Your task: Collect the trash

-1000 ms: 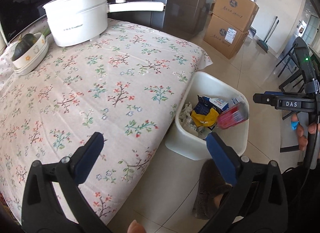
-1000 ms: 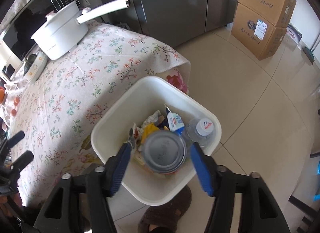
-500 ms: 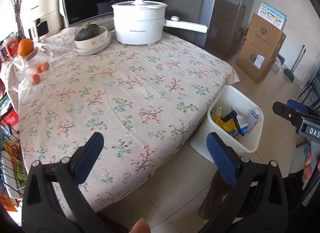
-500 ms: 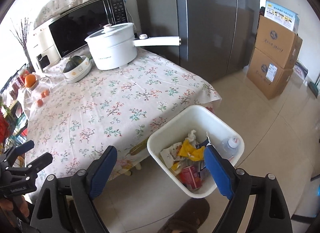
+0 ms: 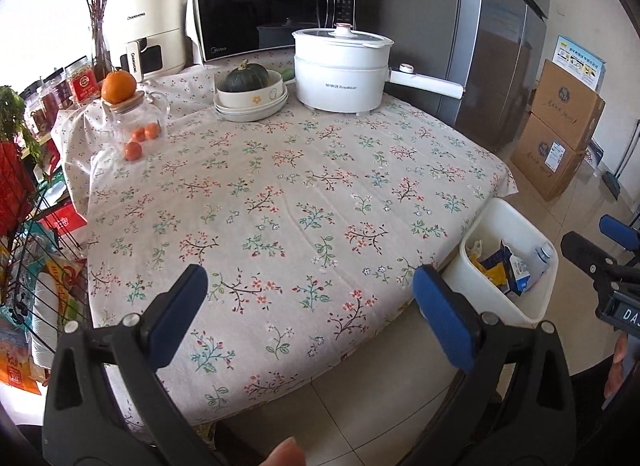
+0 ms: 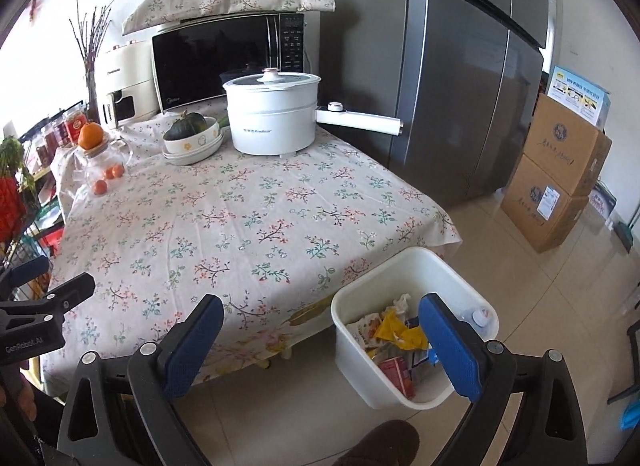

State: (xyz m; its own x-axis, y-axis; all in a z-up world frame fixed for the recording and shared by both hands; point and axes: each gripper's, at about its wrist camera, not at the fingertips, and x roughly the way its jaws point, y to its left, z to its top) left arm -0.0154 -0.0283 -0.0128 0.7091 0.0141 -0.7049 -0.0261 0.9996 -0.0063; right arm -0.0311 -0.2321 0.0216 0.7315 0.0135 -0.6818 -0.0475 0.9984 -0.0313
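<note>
Trash sits in the white bin (image 6: 416,286) on the floor, right by the corner of the table (image 6: 240,225). You can see a yellow wrapper (image 6: 400,328), a red can (image 6: 396,376) and a plastic bottle (image 6: 478,316) in there. The bin stands low beside the table edge, likely so you can drop things straight in.

Your right hand-held gripper (image 6: 320,346) is wide open and holds nothing, above the floor near the bin. Your left hand-held gripper (image 5: 310,314) is wide open too, with nothing in it, over the near table edge.

The flowered cloth looks free of trash now. Only the white pot (image 5: 342,69), a bowl with a squash (image 5: 250,89) and a jar with an orange on top (image 5: 134,121) sit at the far side, and those look like kitchen things, so the job seems about done.
</note>
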